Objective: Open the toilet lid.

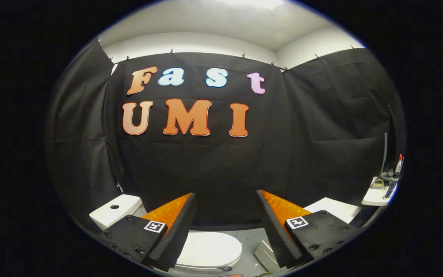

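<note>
1. While the lid (209,249) lies flat and closed on the toilet, it sits low between the fingers, partly hidden behind the left one.
2. Gripper (226,209) is spread wide, holding nothing, well above the lid.
3. Tank (114,210) stands beyond the left finger, its front cut off.
4. Shelf (375,196) far right carries bottles (394,177), too small to make out.

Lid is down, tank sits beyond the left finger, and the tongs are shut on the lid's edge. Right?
Not quite. In the gripper view the tongs are open, fingers spread wide and holding nothing, above the toilet. The lid is down and the tank sits beyond the left finger, as you said.
</note>
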